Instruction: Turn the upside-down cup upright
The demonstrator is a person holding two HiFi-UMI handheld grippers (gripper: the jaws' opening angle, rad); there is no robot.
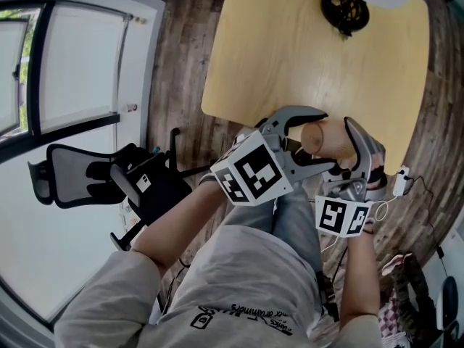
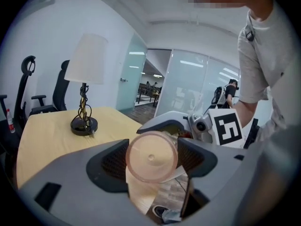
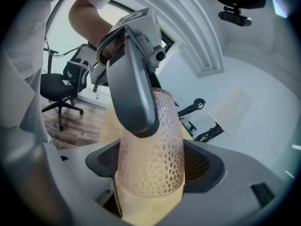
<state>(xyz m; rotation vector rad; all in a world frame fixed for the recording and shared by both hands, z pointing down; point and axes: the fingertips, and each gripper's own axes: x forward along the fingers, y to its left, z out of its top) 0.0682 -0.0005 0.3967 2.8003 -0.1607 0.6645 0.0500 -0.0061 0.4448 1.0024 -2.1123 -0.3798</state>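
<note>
1 cup [image 1: 326,138], raised over the bench [image 1: 290,49] edge. 2 tools, left tool [image 2: 153,158] and right tool [image 3: 151,163], both clamped on it. 1 lamp [image 1: 345,9].

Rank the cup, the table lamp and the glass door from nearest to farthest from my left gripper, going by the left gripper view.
1. The cup: clamped in the left gripper itself.
2. The table lamp: ahead to the left, standing on the table.
3. The glass door: past the table, at the back of the room.
</note>
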